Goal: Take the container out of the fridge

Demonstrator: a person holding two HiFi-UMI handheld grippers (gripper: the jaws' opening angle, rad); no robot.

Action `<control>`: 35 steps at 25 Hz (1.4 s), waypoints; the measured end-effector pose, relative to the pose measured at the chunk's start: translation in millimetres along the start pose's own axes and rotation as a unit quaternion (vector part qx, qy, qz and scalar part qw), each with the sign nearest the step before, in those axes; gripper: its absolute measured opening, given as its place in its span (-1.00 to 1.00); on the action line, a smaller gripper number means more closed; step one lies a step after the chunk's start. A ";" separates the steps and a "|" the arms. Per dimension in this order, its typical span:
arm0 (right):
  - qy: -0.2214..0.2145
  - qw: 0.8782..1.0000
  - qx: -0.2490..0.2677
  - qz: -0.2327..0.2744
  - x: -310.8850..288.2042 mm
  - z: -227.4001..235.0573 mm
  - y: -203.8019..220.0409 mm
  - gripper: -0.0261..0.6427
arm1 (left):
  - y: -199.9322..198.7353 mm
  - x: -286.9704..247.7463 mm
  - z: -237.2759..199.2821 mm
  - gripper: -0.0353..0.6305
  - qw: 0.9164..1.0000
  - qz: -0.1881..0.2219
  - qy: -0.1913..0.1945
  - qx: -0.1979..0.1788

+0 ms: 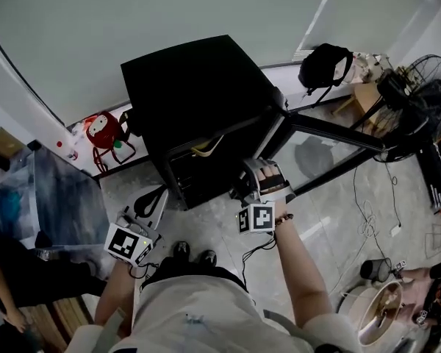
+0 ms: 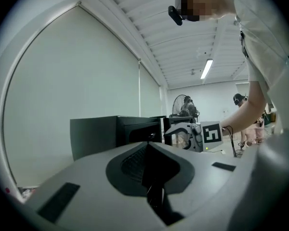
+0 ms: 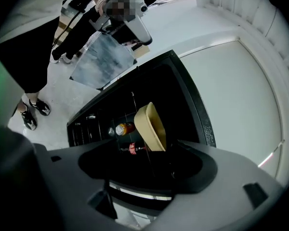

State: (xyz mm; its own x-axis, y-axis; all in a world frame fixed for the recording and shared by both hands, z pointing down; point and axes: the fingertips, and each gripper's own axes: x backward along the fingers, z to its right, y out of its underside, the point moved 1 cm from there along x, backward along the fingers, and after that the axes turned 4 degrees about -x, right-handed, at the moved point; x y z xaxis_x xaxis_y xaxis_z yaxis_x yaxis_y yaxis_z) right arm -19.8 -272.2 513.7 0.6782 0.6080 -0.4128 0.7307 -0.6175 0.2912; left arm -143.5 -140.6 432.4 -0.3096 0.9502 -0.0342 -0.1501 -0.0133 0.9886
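- The fridge (image 1: 198, 79) stands on the floor in the middle of the head view, with its glass door (image 1: 327, 153) swung open toward the right of the frame
- The container (image 3: 151, 124), a beige tub, leans on its edge on a shelf inside, just right of a can (image 3: 124, 128)
- The right gripper (image 1: 263, 176) is at the fridge's opening and tips slightly down; its fingers are spread wide and hold nothing, and the container lies ahead of them at the centre of the right gripper view
- The left gripper (image 1: 148, 206) is at the lower left of the fridge, its fingers together and empty
- The step in hand looks like the reach: go straight in past the shelf edge, set the fingers astride the container's thin wall, and close only once that wall is well between them
- The leaning container may tip, so a high grip and a path clear of the can seem wise
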 end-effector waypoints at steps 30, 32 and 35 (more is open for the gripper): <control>0.022 0.995 0.102 -0.009 -115.1 5.9 -34.6 -0.28 | 14.3 79.9 -77.5 -0.88 0.991 -0.025 -0.134 0.014; 0.018 0.995 0.102 -0.013 -111.7 5.1 -35.0 -0.29 | 16.7 79.2 -78.7 -0.88 0.991 -0.026 -0.130 0.017; 0.020 0.994 0.110 -0.015 -99.5 8.2 -37.9 -0.30 | 18.3 75.0 -78.9 -0.88 0.992 -0.024 -0.121 0.019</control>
State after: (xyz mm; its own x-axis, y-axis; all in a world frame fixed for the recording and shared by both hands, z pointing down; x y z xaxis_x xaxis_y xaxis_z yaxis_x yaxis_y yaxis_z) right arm -115.6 -313.4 536.6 0.6622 0.6446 -0.3821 0.7189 -0.6904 0.0809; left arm -243.5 -94.1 436.3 -0.0667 0.9965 -0.0503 -0.1226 0.0419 0.9916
